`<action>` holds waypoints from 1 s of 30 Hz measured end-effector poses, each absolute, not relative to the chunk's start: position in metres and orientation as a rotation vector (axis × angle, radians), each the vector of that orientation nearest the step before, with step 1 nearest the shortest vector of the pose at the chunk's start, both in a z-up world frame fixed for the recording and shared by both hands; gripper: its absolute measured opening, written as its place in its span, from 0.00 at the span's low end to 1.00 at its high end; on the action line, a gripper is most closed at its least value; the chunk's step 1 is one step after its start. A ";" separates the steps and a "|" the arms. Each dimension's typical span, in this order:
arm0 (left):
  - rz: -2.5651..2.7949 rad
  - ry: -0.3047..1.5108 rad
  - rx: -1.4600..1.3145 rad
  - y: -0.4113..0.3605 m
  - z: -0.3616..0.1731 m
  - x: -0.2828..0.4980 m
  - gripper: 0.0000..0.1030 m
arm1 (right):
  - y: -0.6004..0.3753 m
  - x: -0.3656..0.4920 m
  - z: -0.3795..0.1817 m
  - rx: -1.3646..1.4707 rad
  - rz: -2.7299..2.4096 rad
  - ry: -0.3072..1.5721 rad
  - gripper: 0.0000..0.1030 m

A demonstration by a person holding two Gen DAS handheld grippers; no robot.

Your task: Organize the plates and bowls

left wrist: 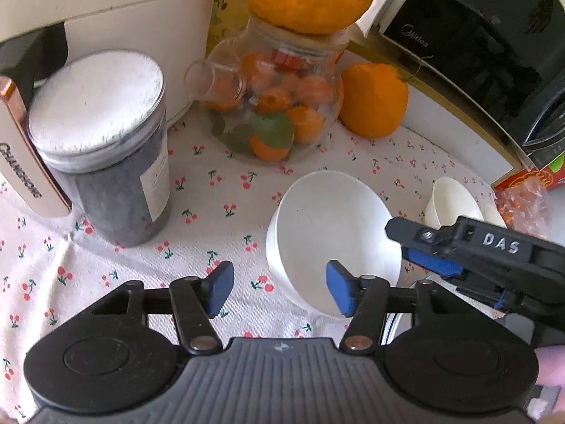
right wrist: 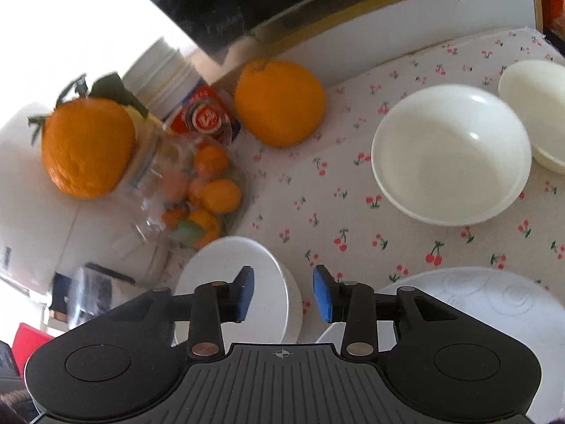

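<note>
Bowl [left wrist: 328, 236] sits on the cloth [left wrist: 219, 190], tilted, beside the plate [right wrist: 476, 293]. Left gripper [left wrist: 280, 288] and right gripper [right wrist: 283, 291] stand apart, empty. Judged stiff, smooth, breakable; grip its rim.

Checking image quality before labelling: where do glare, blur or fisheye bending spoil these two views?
Left wrist view: mostly sharp; the microwave bows along the curved edge, and the jar lid is bright and washed out. Right wrist view: the upper left corner is blown out white; the glass jar and the orange on top of it are smeared, while the large bowl stays clear with soft highlights.
</note>
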State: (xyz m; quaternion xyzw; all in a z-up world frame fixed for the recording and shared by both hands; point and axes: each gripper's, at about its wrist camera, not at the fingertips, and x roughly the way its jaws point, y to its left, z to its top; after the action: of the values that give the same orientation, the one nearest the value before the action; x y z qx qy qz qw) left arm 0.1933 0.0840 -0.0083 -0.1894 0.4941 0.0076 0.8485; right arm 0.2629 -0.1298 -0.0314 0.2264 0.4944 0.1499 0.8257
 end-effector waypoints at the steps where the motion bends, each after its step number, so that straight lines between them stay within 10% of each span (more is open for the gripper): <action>1: 0.013 1.036 -0.396 0.083 -0.007 0.194 0.57 | -0.131 0.263 -0.029 0.486 0.319 1.044 0.39; 10: 0.030 0.960 -0.372 0.076 0.007 0.196 0.78 | -0.152 0.261 -0.008 0.505 0.319 0.998 0.65; 30: -0.060 0.874 -0.377 0.011 0.026 0.227 0.90 | -0.253 0.266 0.000 0.650 0.212 0.976 0.71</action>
State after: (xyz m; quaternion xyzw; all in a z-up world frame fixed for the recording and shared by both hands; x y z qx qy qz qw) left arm 0.2274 0.0111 0.0259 -0.1813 0.4207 -0.0288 0.8884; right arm 0.2660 -0.2525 -0.0004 0.3060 0.4595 0.0999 0.8278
